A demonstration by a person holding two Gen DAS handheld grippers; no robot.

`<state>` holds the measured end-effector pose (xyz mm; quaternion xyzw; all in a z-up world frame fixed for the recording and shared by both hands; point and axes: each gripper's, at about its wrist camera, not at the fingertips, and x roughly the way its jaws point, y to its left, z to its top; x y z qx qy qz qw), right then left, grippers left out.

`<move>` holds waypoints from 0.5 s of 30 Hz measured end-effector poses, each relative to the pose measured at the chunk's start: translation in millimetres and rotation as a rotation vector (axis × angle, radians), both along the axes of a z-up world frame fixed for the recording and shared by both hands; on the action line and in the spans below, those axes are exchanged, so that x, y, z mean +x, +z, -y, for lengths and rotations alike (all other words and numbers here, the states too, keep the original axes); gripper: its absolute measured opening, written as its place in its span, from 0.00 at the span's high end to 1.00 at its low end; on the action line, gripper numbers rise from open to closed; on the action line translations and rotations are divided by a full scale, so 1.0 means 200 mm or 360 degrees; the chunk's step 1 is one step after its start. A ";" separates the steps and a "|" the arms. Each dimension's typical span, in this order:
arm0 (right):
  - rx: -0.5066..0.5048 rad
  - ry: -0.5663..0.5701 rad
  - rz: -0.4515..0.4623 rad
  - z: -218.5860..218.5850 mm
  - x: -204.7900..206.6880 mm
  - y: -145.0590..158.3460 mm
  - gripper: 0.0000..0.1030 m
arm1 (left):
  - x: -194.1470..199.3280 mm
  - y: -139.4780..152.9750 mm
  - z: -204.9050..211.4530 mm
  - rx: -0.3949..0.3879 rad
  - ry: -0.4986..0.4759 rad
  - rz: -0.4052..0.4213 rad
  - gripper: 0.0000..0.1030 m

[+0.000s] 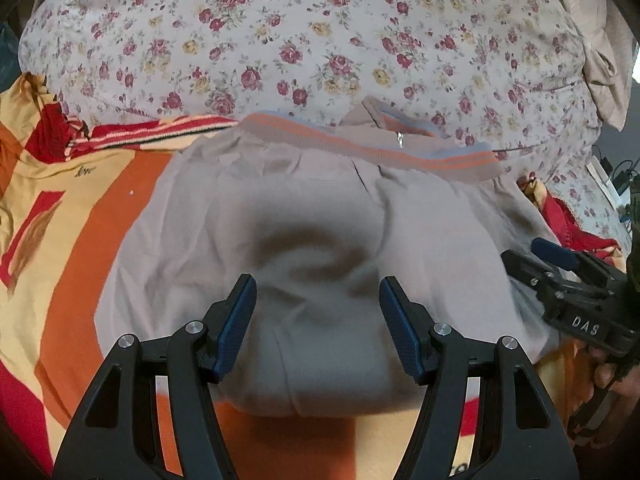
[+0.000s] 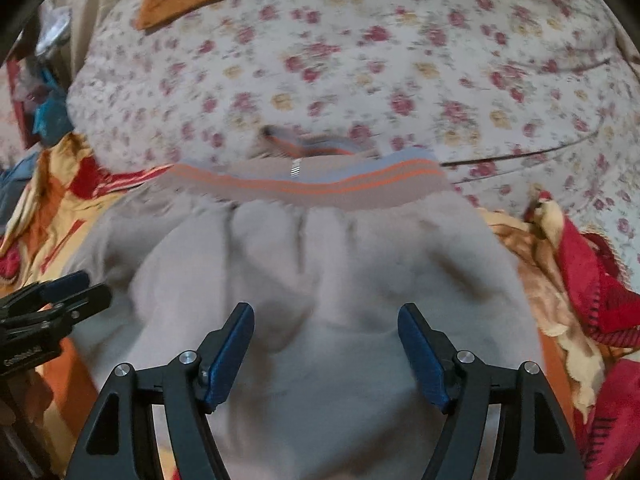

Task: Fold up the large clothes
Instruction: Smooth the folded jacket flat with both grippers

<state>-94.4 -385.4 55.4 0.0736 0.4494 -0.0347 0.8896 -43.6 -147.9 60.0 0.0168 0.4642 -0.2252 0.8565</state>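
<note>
A beige-grey zip-up jacket point(image 1: 304, 248) lies flattened on a bed, already doubled so that its ribbed hem band point(image 1: 360, 146), striped orange and pale blue, runs across the far side, with the collar point(image 1: 394, 118) and a small metal zipper pull point(image 1: 400, 139) peeking out just beyond it. The near rounded fold edge sits toward the bed's near edge, which suggests the garment has been brought over itself at least once and is lying settled rather than hanging. The left gripper point(image 1: 318, 320) hovers over the near part of the jacket with its blue-padded fingers spread wide and nothing between them; whether the tips touch the cloth is hard to tell. The right gripper point(image 2: 326, 354) is likewise spread apart and empty above the jacket's near right part, its picture blurred. Both being unloaded over the cloth reads as a pause between folds, likely to press the fabric flat or to pick a fresh edge. Under the jacket lies an orange, yellow and red patterned blanket point(image 1: 80, 216), and beyond the hem a floral quilt point(image 1: 300, 32) covers the far side of the bed, with a cream cloth point(image 1: 600, 64) bunched at the far right corner.
</note>
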 end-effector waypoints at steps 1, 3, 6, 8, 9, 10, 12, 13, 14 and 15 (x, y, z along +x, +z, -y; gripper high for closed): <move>0.0000 0.0018 -0.0007 -0.02 0.00 0.00 0.30 | -0.01 -0.01 0.00 0.0002 -0.0003 -0.0011 0.38; -0.0012 0.0049 -0.0018 -0.05 0.00 -0.01 0.30 | -0.03 -0.02 0.01 0.0016 -0.0010 -0.0026 0.38; 0.0011 0.0065 -0.0044 -0.05 0.01 -0.04 0.30 | -0.05 -0.03 0.03 0.0030 -0.0014 -0.0019 0.38; 0.0041 0.0066 -0.0064 -0.04 0.02 -0.07 0.30 | -0.05 -0.02 0.04 0.0019 -0.0013 -0.0018 0.38; 0.0048 0.0069 -0.0068 -0.03 0.02 -0.09 0.30 | -0.04 -0.02 0.05 0.0014 -0.0011 -0.0020 0.38; 0.0055 0.0073 -0.0074 -0.03 0.02 -0.10 0.30 | -0.04 -0.02 0.06 0.0010 -0.0010 -0.0023 0.38; 0.0071 0.0069 -0.0081 -0.01 0.03 -0.11 0.30 | -0.04 -0.01 0.07 0.0005 -0.0013 -0.0028 0.38; 0.0073 0.0066 -0.0080 -0.01 0.02 -0.11 0.30 | -0.05 -0.01 0.08 0.0005 -0.0017 -0.0028 0.38; 0.0069 0.0060 -0.0077 -0.01 0.02 -0.09 0.30 | -0.05 -0.01 0.08 0.0005 -0.0020 -0.0027 0.38; 0.0064 0.0055 -0.0071 -0.01 0.01 -0.08 0.30 | -0.05 -0.01 0.08 0.0003 -0.0023 -0.0026 0.38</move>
